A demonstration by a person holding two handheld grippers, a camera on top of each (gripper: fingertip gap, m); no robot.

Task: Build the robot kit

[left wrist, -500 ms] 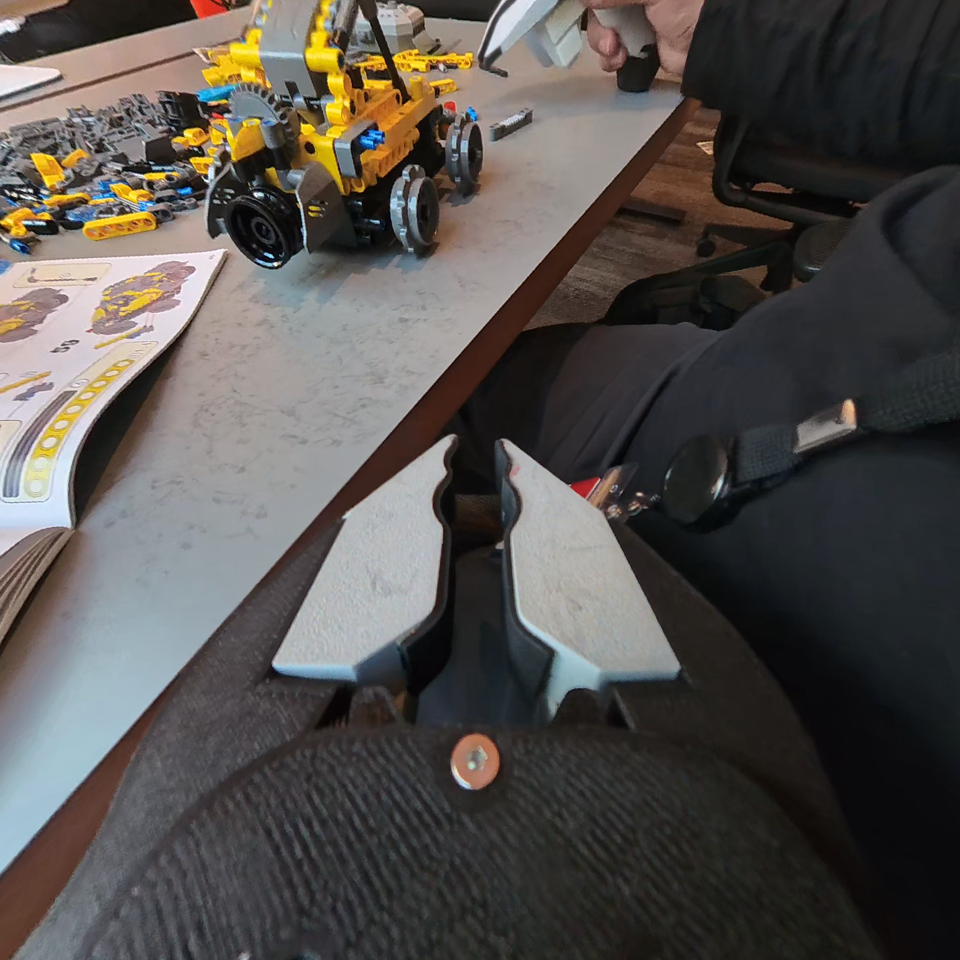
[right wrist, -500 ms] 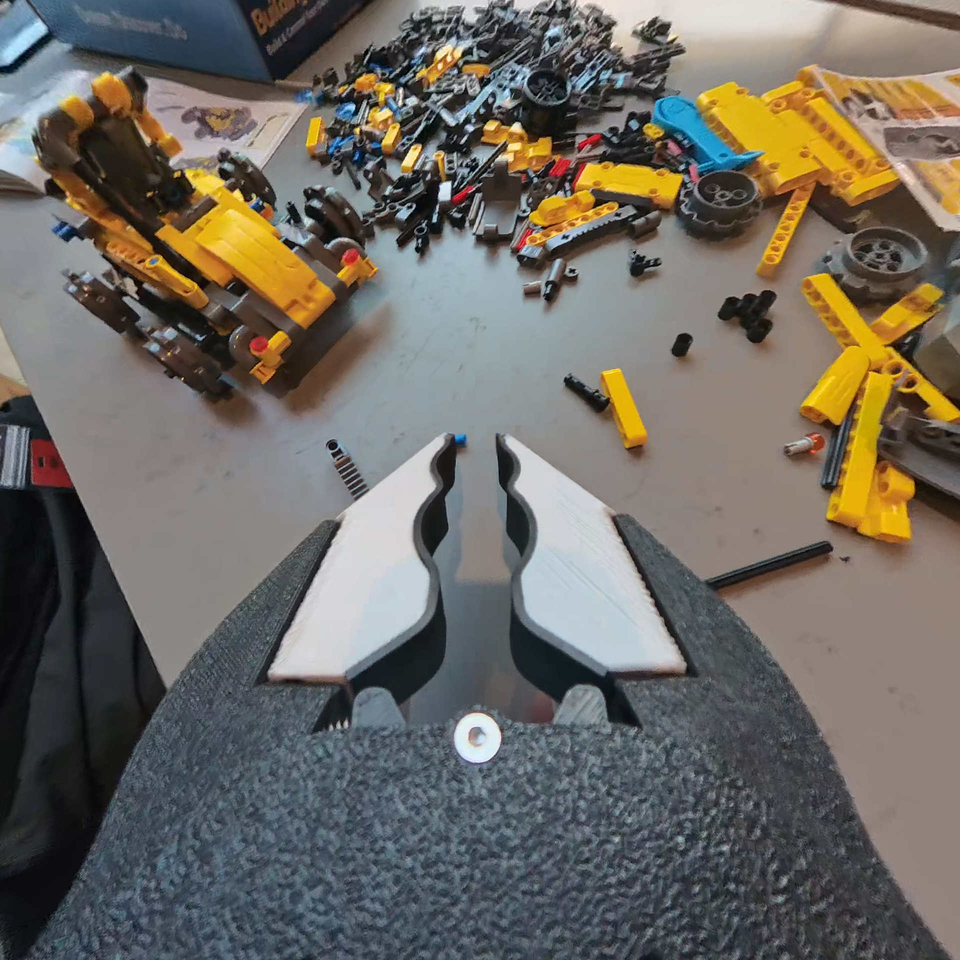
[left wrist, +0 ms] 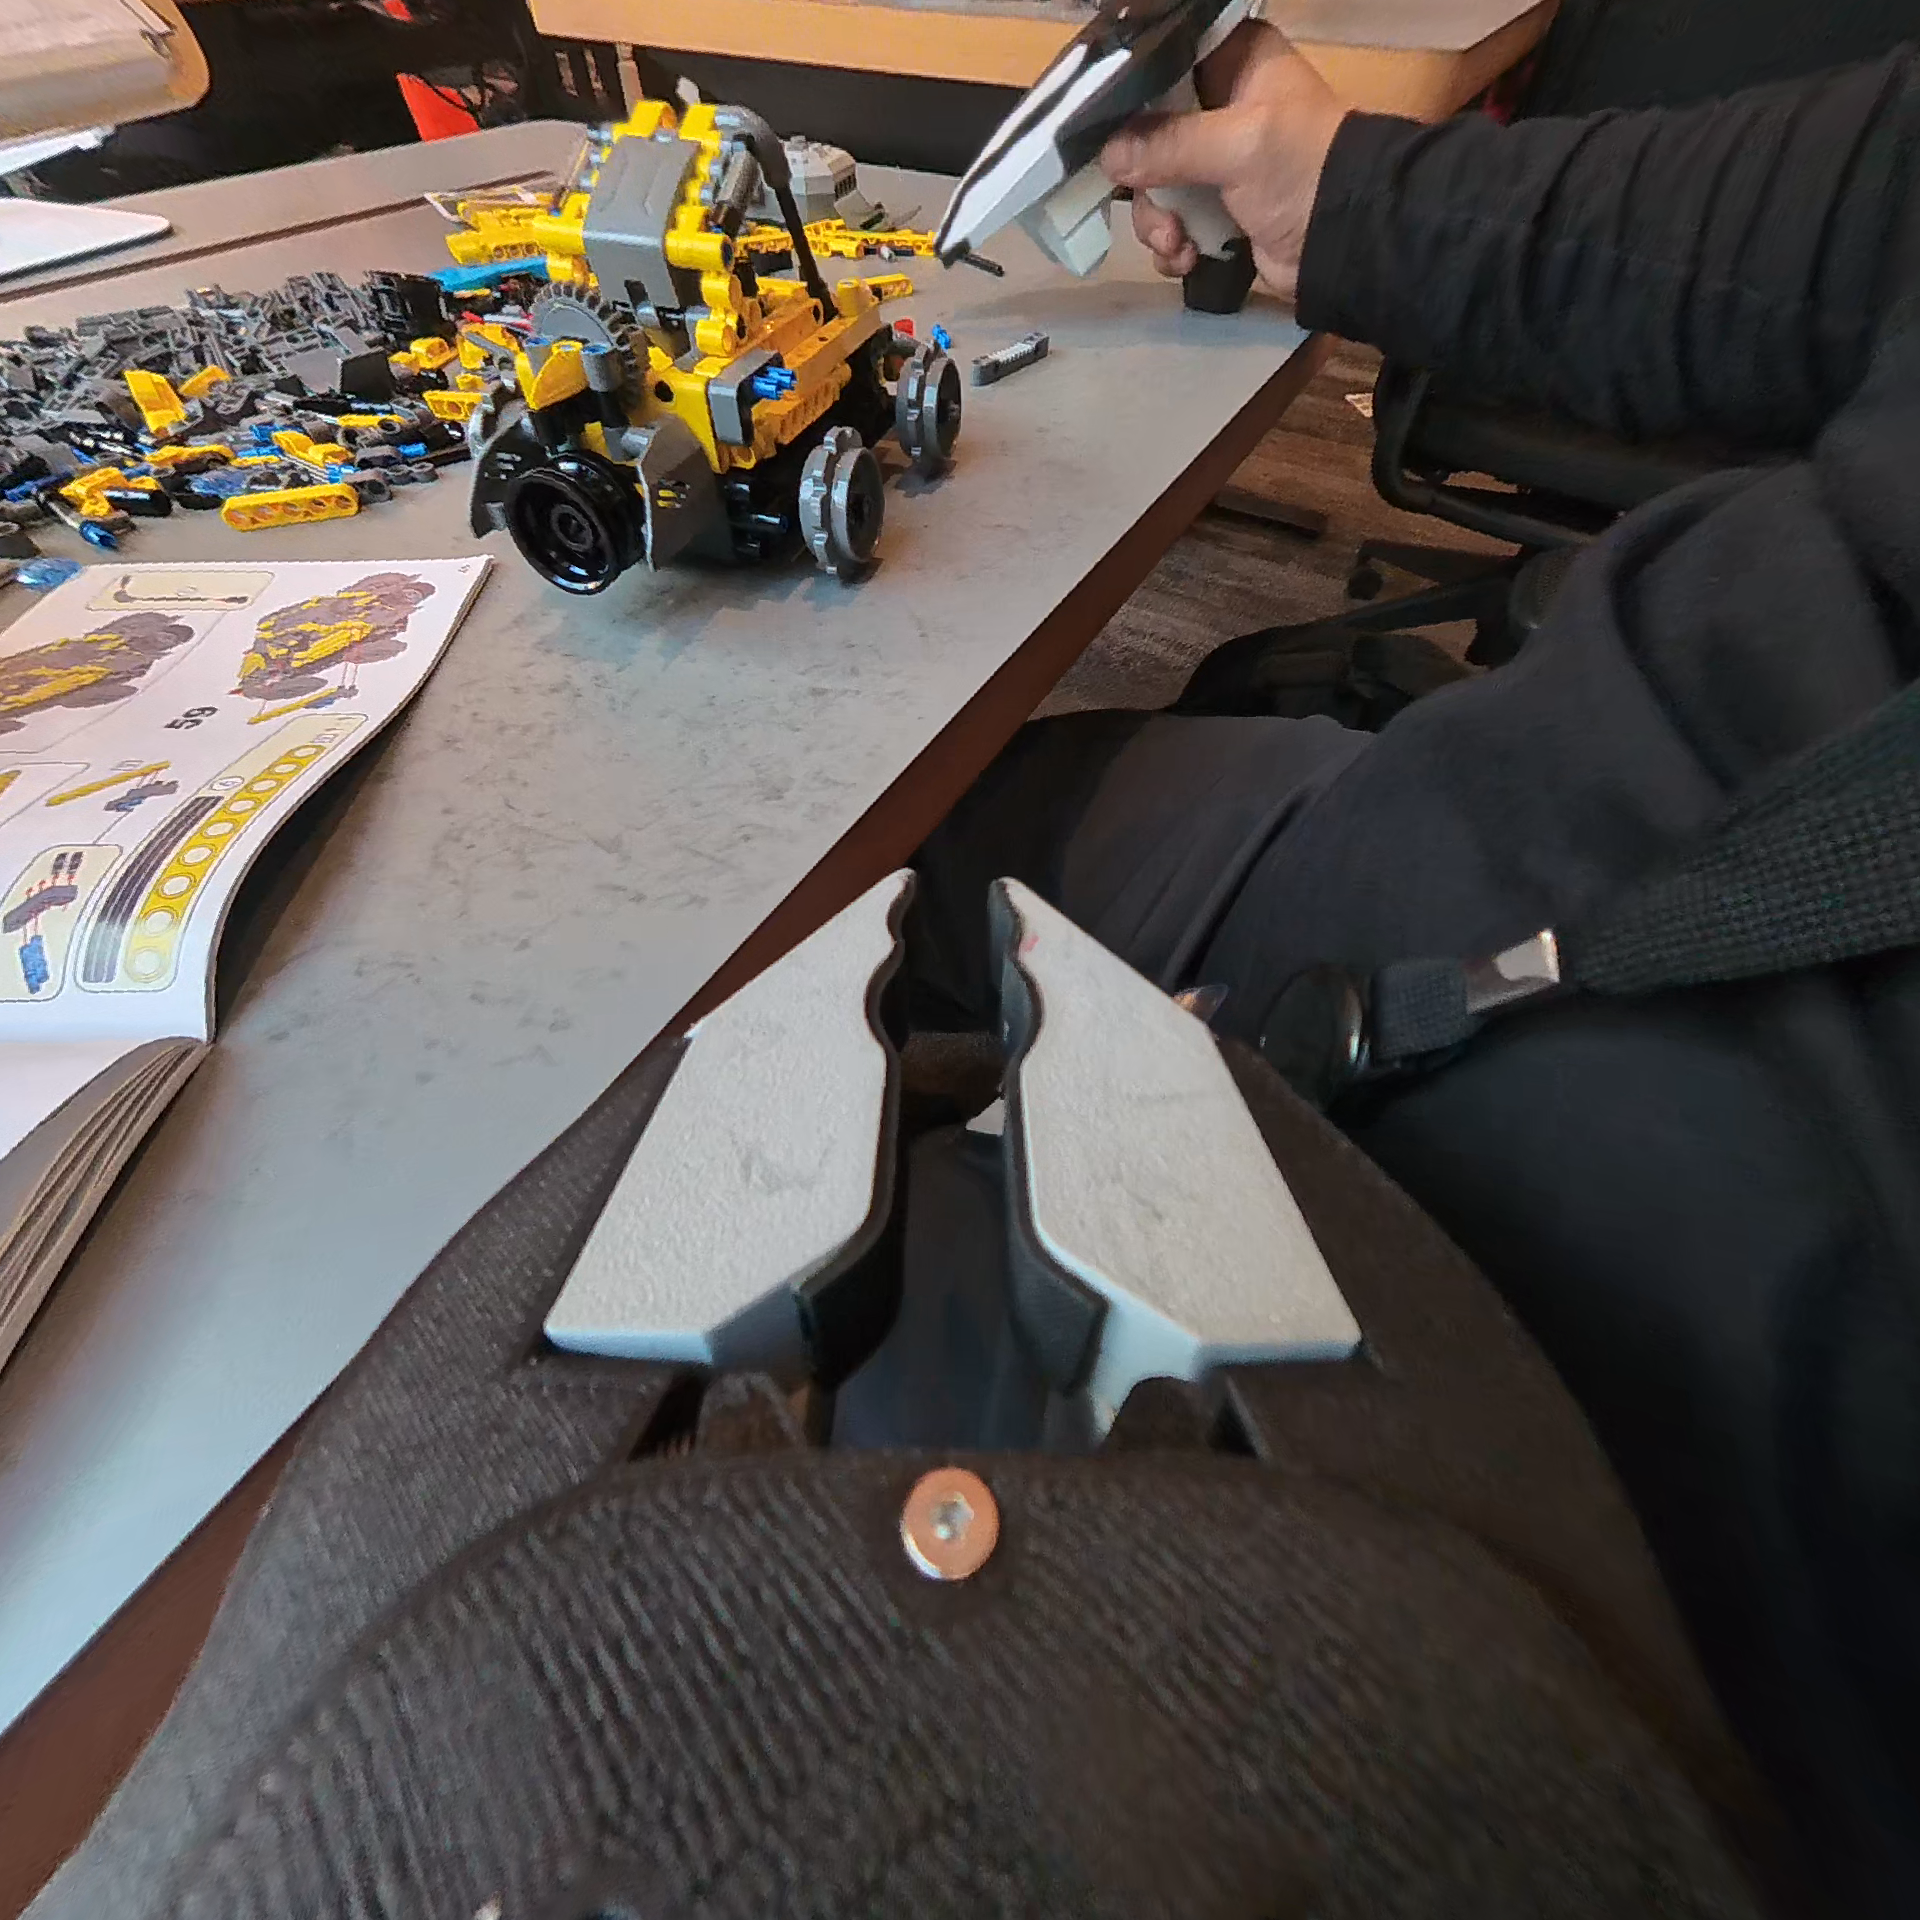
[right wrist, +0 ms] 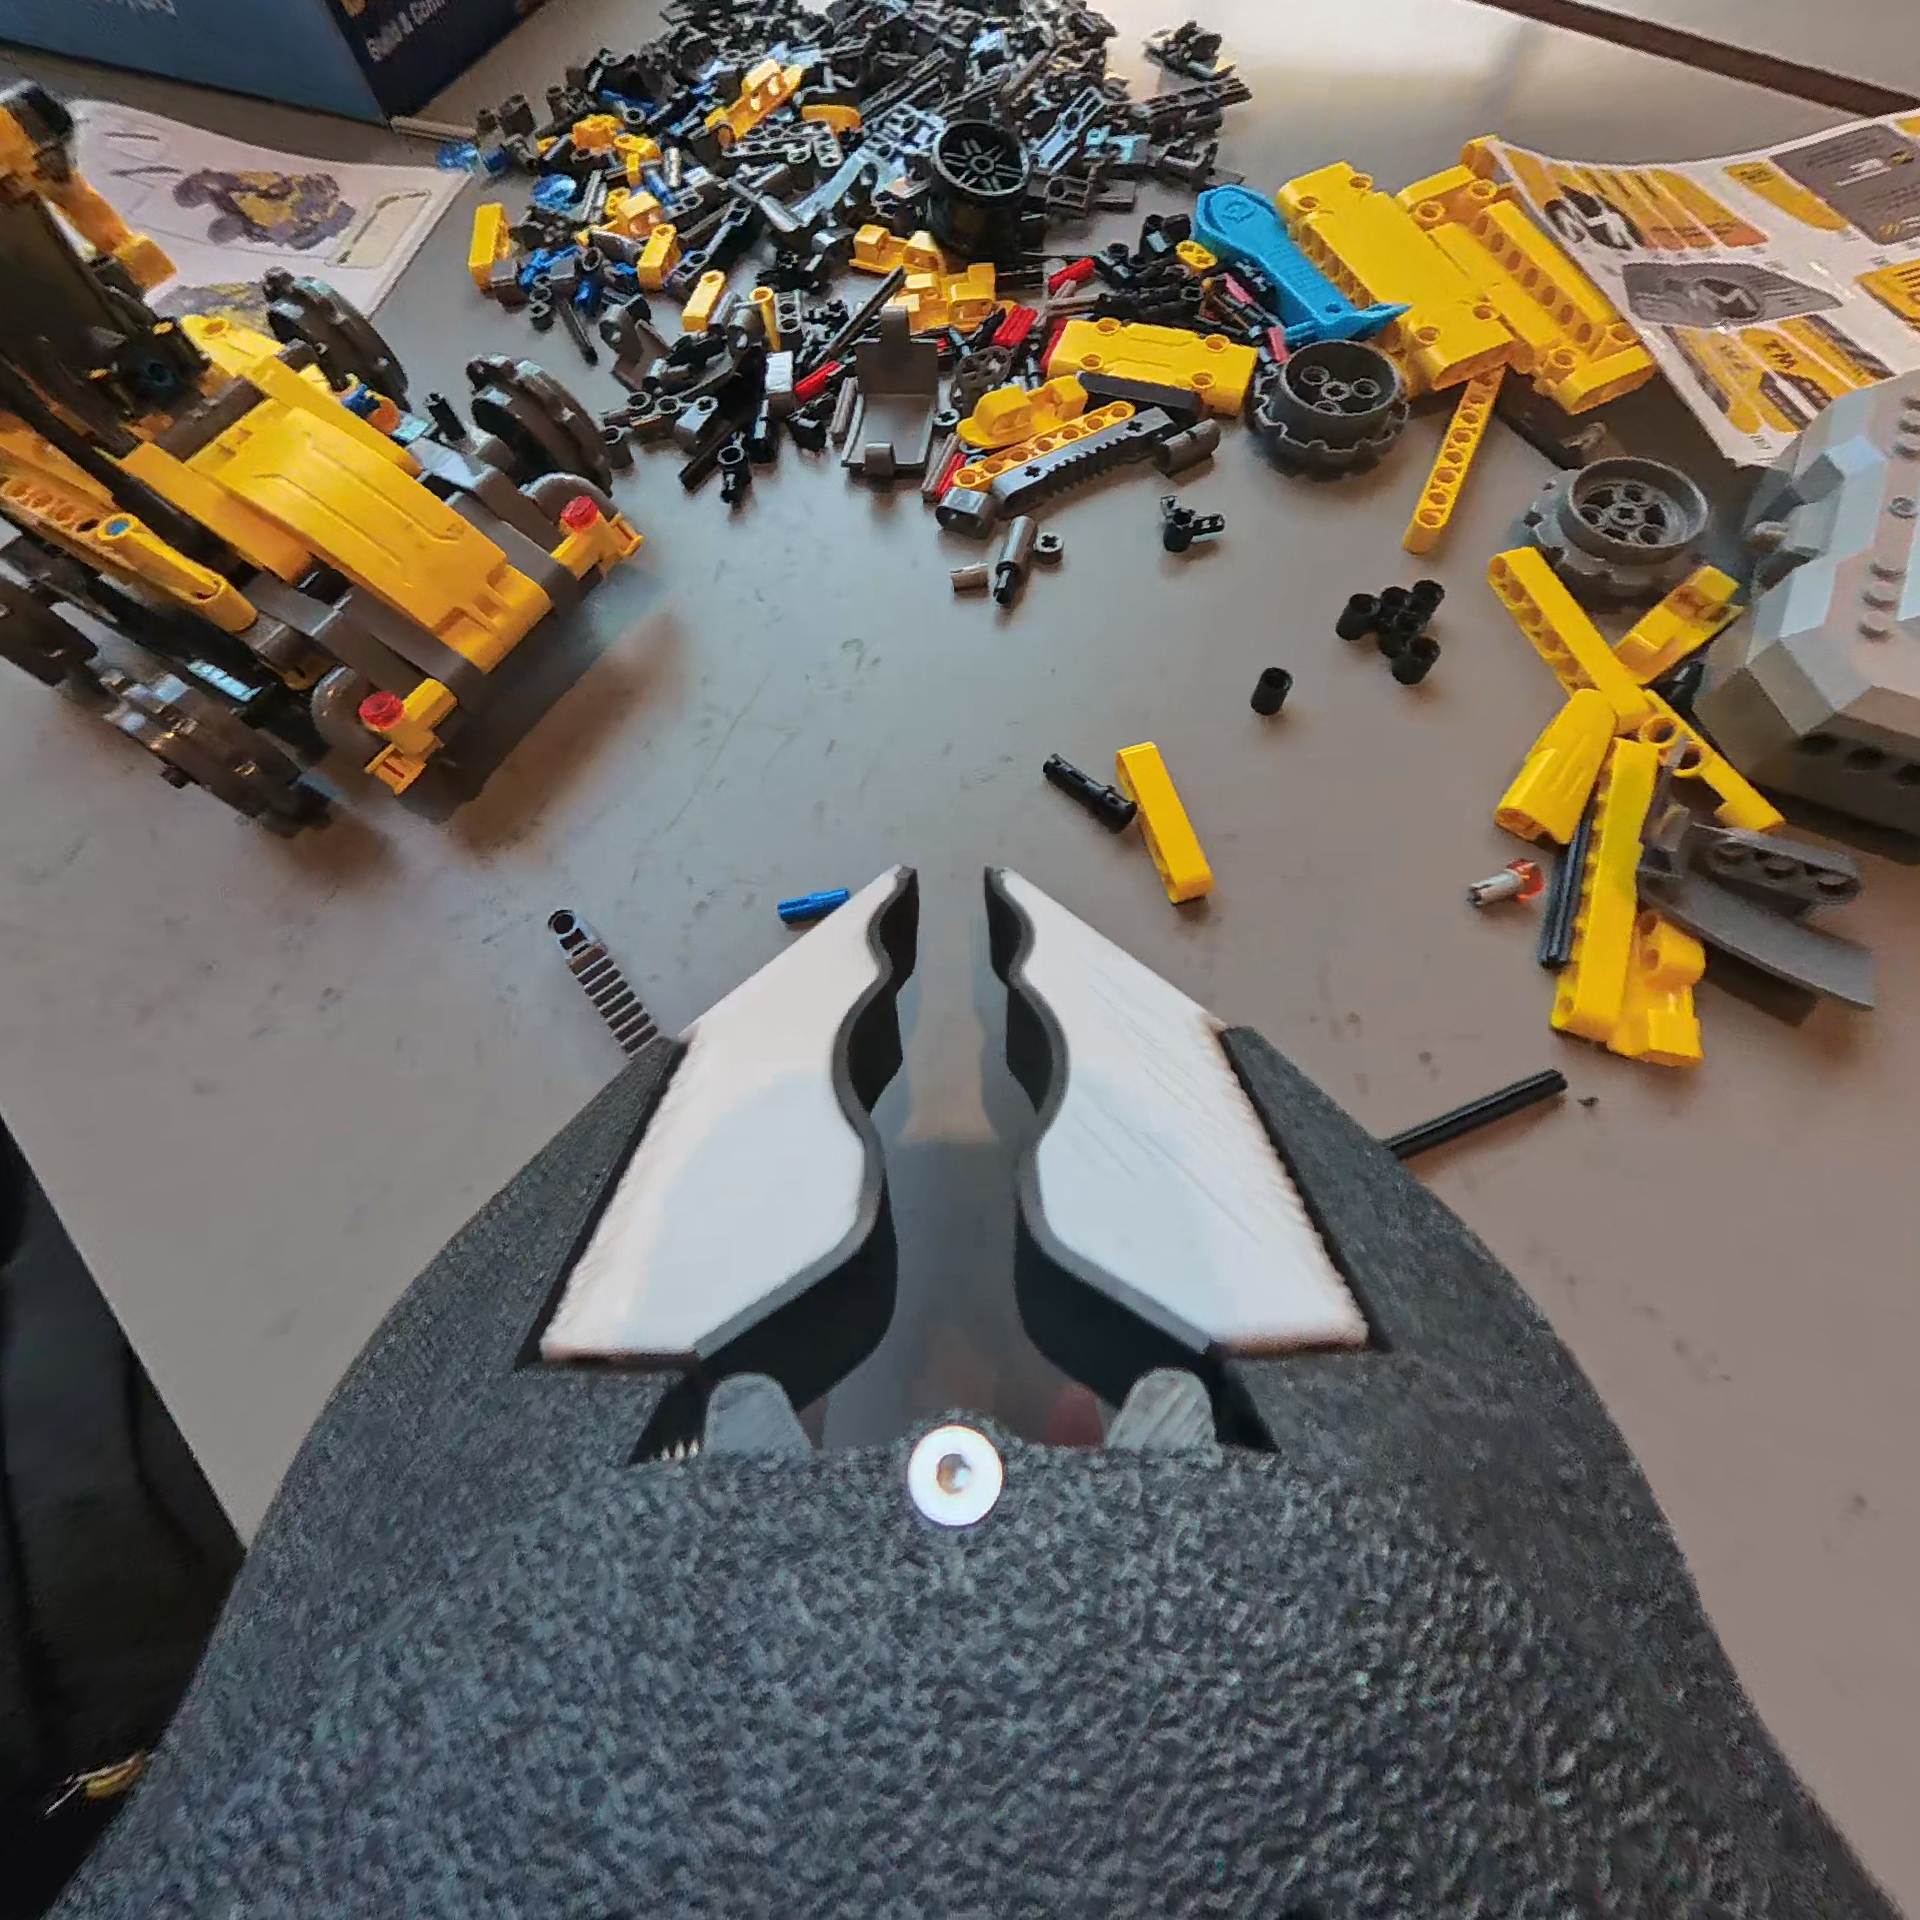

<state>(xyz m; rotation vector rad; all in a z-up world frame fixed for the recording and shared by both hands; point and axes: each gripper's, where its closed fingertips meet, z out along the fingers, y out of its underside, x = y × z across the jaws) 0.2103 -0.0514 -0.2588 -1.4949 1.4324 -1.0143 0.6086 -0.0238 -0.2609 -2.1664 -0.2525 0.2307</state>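
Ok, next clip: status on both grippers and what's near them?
Left gripper open, empty, off the table edge over a lap. Right gripper open, empty, above the table; blue pin nearest its tips. Yellow model vehicle sits apart, left.

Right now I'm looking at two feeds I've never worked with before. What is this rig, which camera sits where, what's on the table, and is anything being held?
There is no robot arm: a person holds a two-finger gripper in each hand, with a camera on each looking along its fingers. The left wrist view shows the left gripper low by the table edge, over the person's lap, slightly open and empty. Beyond it stand a yellow toy vehicle and an open instruction booklet; the right gripper shows farther off. The right wrist view shows the right gripper above the table, also slightly open and empty, nearest a small blue pin and a yellow beam, with a pile of loose parts behind.
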